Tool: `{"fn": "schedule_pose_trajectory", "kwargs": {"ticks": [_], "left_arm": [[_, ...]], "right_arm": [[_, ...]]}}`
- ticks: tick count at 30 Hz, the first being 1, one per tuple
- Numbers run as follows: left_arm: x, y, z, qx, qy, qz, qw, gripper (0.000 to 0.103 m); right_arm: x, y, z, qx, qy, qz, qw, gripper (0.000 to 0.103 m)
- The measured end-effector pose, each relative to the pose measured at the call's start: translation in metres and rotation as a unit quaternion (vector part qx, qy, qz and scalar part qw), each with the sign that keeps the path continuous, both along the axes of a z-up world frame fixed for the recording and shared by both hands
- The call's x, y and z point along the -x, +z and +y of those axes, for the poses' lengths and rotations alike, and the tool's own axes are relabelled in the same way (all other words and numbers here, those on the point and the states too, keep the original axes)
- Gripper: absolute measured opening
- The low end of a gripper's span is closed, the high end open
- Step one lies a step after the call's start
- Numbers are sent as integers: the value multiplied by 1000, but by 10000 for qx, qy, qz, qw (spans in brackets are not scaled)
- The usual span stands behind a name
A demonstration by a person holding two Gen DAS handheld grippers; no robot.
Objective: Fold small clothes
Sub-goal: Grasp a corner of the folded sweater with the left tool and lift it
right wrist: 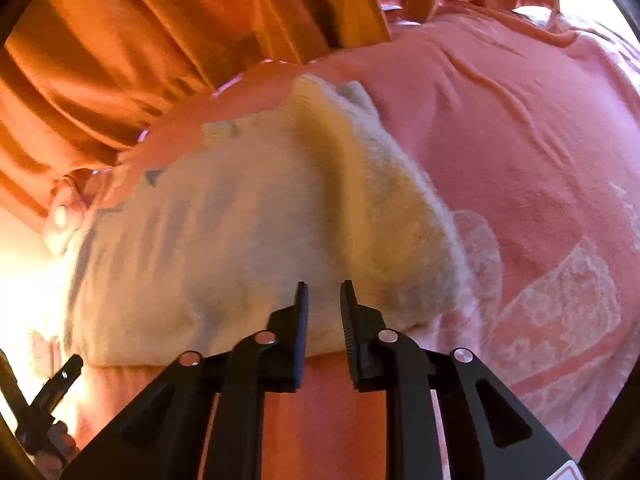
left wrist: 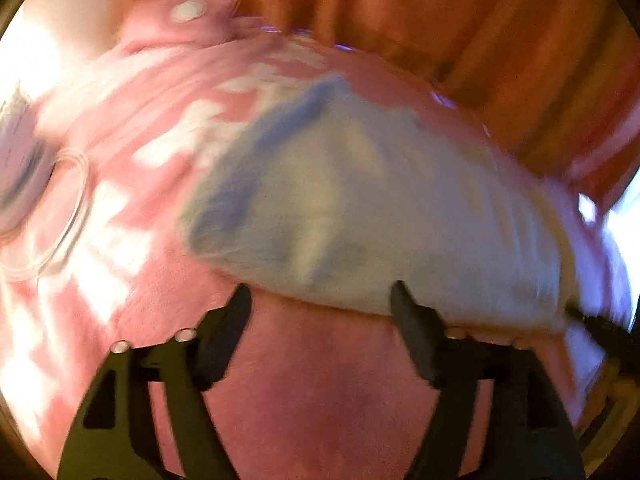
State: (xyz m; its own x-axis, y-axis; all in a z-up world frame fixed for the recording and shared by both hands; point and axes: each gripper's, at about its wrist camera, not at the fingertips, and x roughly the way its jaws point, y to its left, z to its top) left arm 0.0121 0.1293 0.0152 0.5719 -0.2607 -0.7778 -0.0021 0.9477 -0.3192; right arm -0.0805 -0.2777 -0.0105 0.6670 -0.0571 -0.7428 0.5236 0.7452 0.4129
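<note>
A pale fuzzy cloth (left wrist: 380,216) is seen lying on a pink printed bedspread (left wrist: 304,392), with the left tool (left wrist: 320,294) held wide apart at its 6 o'clock edge and the right tool (right wrist: 324,292) slightly parted, nothing gripped, orange curtains (right wrist: 160,40) at 11 o'clock.

Both tongs (left wrist: 320,300) (right wrist: 324,300) are black, angular, studded with silver screws.
</note>
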Motion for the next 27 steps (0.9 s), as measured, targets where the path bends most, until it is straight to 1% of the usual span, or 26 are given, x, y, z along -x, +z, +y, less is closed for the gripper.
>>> {"fn": "schedule_pose_trajectory", "kwargs": {"ticks": [1, 2, 3, 4, 6, 8, 10, 13, 14, 15, 17, 20, 22, 24, 25, 27], "left_arm": [[-2, -4, 10, 153, 181, 78, 9997, 72], [-6, -11, 22, 339, 424, 241, 9982, 72], [-9, -16, 28, 448, 552, 322, 9970, 72], [-12, -22, 37, 651, 756, 409, 9942, 72], [-18, -30, 43, 895, 950, 463, 9904, 72], [-22, -29, 41, 955, 1061, 259, 9894, 80], [-28, -29, 39, 924, 1150, 213, 9888, 80], [-38, -28, 37, 957, 1270, 145, 9872, 79], [-41, -27, 37, 959, 1306, 130, 9867, 73], [-43, -27, 37, 944, 1357, 122, 9862, 69], [-46, -27, 41, 894, 1495, 103, 9847, 52], [-47, -25, 46, 940, 1510, 1, 9840, 31], [-46, -19, 47, 965, 1487, -136, 9841, 25], [-44, -10, 47, 953, 1432, -293, 9847, 19], [-43, -4, 46, 967, 1394, -392, 9847, 17], [-40, 17, 39, 1021, 1232, -666, 9849, 16]], "right_arm": [[-2, 3, 5, 58, 68, -33, 10000, 24], [-4, 6, 9, 97, 143, -100, 9998, 24], [-1, 9, 12, 113, 218, -169, 9996, 24], [-5, 13, 17, 134, 346, -254, 9990, 24], [-22, 23, 33, 221, 623, -403, 9970, 24], [-43, 32, 48, 352, 925, -550, 9936, 24], [-67, 41, 65, 538, 1253, -724, 9880, 24], [-96, 45, 82, 646, 1592, -813, 9818, 24], [-108, 45, 88, 673, 1729, -859, 9789, 24], [-116, 44, 92, 703, 1814, -859, 9771, 24], [-133, 38, 103, 718, 2008, -840, 9734, 24], [-151, 23, 111, 729, 2170, -686, 9710, 24], [-157, 12, 113, 735, 2209, -539, 9710, 24], [-159, 5, 113, 795, 2242, -604, 9694, 24], [-159, 5, 113, 813, 2262, -601, 9688, 24], [-159, 4, 113, 818, 2278, -611, 9683, 24]]}}
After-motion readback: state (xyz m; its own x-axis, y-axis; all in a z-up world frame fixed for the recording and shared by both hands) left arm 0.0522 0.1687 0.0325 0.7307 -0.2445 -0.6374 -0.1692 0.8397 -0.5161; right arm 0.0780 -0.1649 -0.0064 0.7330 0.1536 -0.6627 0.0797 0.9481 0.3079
